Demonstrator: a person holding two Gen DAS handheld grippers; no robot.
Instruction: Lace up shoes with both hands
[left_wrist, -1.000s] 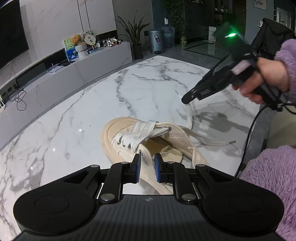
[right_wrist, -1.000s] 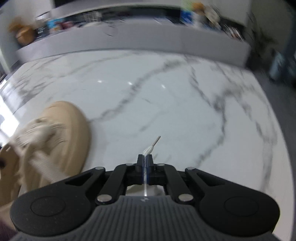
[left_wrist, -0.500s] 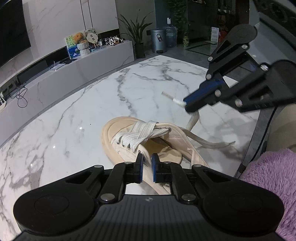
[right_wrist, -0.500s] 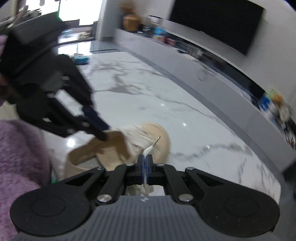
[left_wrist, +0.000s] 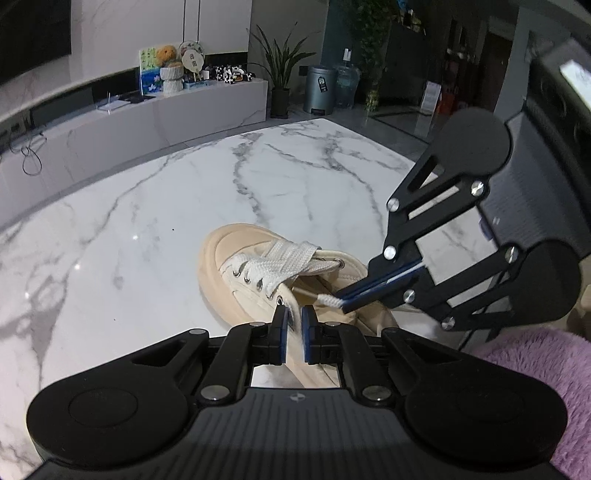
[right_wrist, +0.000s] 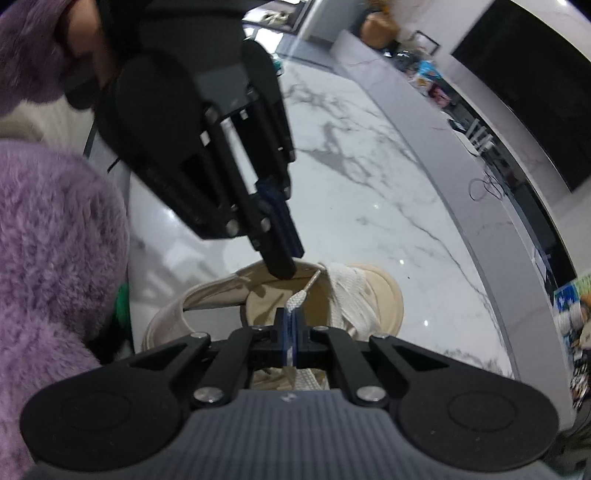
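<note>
A beige shoe (left_wrist: 236, 258) lies on the marble table (left_wrist: 147, 221) with a flat white lace (left_wrist: 291, 254) crossed through its front eyelets. My left gripper (left_wrist: 294, 325) is closed on the shoe's near eyelet flap, just below a free metal eyelet (left_wrist: 280, 302). My right gripper (left_wrist: 345, 301) comes in from the right, shut on the lace end (left_wrist: 327, 300). In the right wrist view the right gripper (right_wrist: 290, 317) holds the lace end (right_wrist: 297, 297), whose tip points at the shoe's opening (right_wrist: 266, 306). There the left gripper (right_wrist: 286, 264) sits on the shoe's far rim.
Fuzzy purple sleeves (left_wrist: 535, 369) (right_wrist: 48, 240) lie close on the near side. A low white cabinet (left_wrist: 166, 114) with toys runs behind the table. Loose lace hangs under the right gripper (right_wrist: 306, 380).
The right gripper came down from the upper right to the shoe's opening, rolling with the lace end in it. The left jaws narrowed onto the shoe's flap.
</note>
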